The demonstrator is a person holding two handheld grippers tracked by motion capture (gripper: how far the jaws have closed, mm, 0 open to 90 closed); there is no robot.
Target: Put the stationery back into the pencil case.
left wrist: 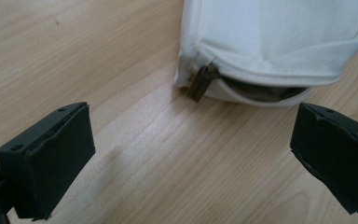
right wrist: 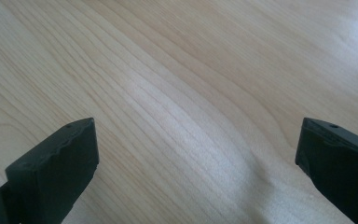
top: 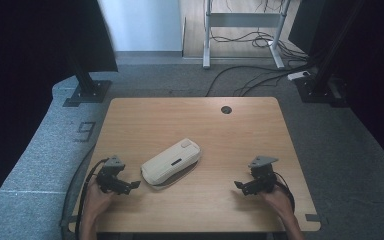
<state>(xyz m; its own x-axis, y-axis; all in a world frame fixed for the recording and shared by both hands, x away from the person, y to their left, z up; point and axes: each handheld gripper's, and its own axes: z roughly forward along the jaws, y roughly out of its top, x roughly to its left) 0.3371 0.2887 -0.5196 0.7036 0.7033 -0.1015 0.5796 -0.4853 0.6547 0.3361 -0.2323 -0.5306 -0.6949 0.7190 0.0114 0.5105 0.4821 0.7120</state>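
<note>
Left gripper (top: 130,185) near table (top: 190,210) edge, jaws wide apart, holding nothing, touching nothing. White pouch (top: 171,161) just beyond, toward 1 o'clock; long axis from 7 to 1 o'clock. Nearer this gripper than right gripper (top: 241,186), well apart at 3 o'clock, jaws likewise spread and empty. Zipper pull (left wrist: 200,81) at pouch's near corner, at 12 o'clock between left jaws, zip partly open.

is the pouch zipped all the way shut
No, in the left gripper view the white pouch gapes along its zipper, with the zipper pull at one end and a dark opening beside it.
</note>
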